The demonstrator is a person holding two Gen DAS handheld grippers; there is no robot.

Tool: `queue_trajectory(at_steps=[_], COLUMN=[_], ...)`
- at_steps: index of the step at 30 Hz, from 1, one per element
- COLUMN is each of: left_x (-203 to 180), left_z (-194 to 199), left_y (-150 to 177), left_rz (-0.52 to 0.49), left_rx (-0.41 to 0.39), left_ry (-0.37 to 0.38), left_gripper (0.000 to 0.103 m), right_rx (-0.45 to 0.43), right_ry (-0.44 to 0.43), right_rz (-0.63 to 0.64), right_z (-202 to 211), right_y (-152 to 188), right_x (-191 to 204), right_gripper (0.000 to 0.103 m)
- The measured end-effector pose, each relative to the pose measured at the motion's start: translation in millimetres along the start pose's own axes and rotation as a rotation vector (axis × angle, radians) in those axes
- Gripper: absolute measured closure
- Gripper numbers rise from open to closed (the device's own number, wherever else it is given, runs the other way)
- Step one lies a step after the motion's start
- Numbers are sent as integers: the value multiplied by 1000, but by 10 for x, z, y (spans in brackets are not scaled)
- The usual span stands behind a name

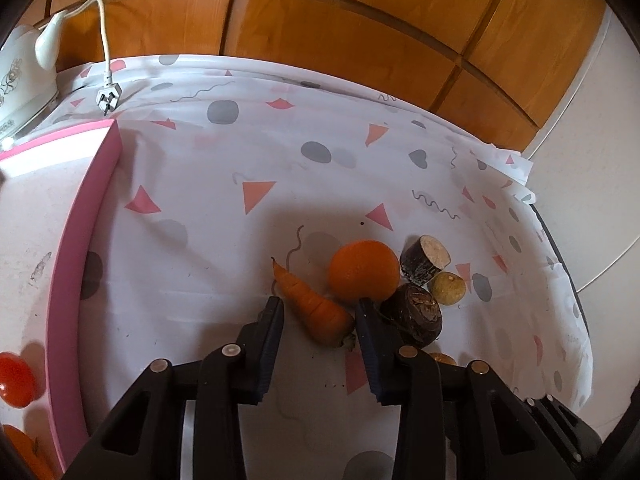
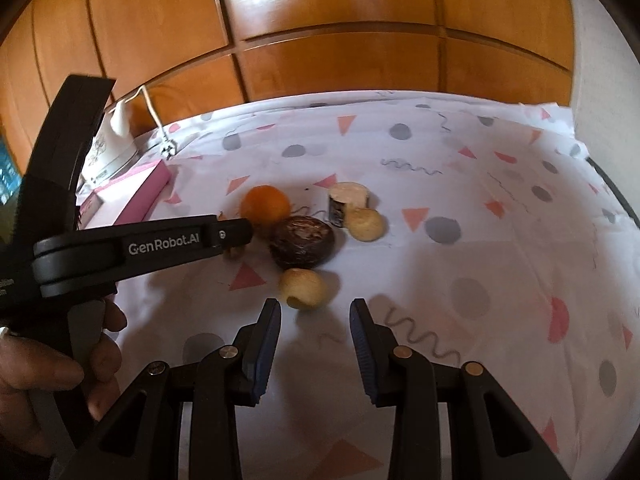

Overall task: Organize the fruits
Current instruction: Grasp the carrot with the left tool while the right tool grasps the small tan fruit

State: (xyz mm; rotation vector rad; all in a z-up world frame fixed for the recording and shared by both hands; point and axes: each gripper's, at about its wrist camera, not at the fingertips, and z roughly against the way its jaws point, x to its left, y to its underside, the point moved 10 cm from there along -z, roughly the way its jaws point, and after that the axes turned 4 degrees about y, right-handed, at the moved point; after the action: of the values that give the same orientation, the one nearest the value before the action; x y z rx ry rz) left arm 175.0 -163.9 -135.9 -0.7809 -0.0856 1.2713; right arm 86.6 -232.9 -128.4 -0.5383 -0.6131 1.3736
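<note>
Wooden cabinet doors (image 1: 340, 40) backed a table under a white cloth (image 1: 224, 184) printed with pink triangles and grey dots. In the left wrist view, the left gripper (image 1: 318, 306) stood with its jaws narrowly apart on either side of the thick end of a carrot (image 1: 312, 306); whether the pads pressed on it I could not tell. An orange (image 1: 364, 272) lay just beyond the carrot, with a dark round fruit (image 1: 414, 314) touching the right finger, a cut dark piece (image 1: 424, 260) and a small yellowish fruit (image 1: 448, 288) beside it. A pink-edged tray (image 1: 80, 240) sat at the left, holding a red fruit (image 1: 16, 380). A white plug (image 1: 108, 98) lay near the tray's far corner.

From the right wrist view, the right gripper (image 2: 314, 308) hung over the cloth with its jaws narrowly apart and nothing between them. A pale round fruit (image 2: 304, 286) lay just ahead of its fingertips. A hand (image 2: 56, 364) held the left gripper's handle, whose fingers reached toward the orange and the dark fruit.
</note>
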Motion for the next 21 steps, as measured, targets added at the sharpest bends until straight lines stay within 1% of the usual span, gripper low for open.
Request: queue_trajectory(at_steps=[2, 6, 8, 9, 11, 14, 17, 18, 20, 21], left_x=[0, 0, -12, -18, -29, -31, -39, -49, -88, -97], left_z=[6, 6, 3, 1, 1, -12, -30, -34, -30, -24], left_y=[6, 3, 0, -3, -13, -29, -39, -33, -6, 17], left_rz=[-3, -2, 5, 9, 19, 40, 37, 30, 12, 2], left_rx=[1, 5, 8, 9, 11, 17, 20, 23, 33, 39], left_ry=[3, 4, 11, 13, 10, 5, -1, -2, 15, 11], left_gripper=[65, 64, 58, 57, 53, 52, 52, 53, 72, 75], right_rx=[5, -4, -3, -4, -10, -21, -28, -30, -33, -27], right_ry=[12, 23, 16, 16, 17, 47, 78, 79, 75, 66], right_rz=[35, 63, 62, 61, 63, 63, 55, 56, 51, 44], right_z=[-57, -154, -192, -200, -197, -177, -180, -183, -195, -207], right_y=[-15, -71, -77, -76, -70, -62, -59, -62, -66, -59], right_x=[38, 76, 77, 72, 63, -1, -75, -78, -87, -91], right_gripper=[67, 67, 68, 72, 74, 74, 74, 74, 74, 74])
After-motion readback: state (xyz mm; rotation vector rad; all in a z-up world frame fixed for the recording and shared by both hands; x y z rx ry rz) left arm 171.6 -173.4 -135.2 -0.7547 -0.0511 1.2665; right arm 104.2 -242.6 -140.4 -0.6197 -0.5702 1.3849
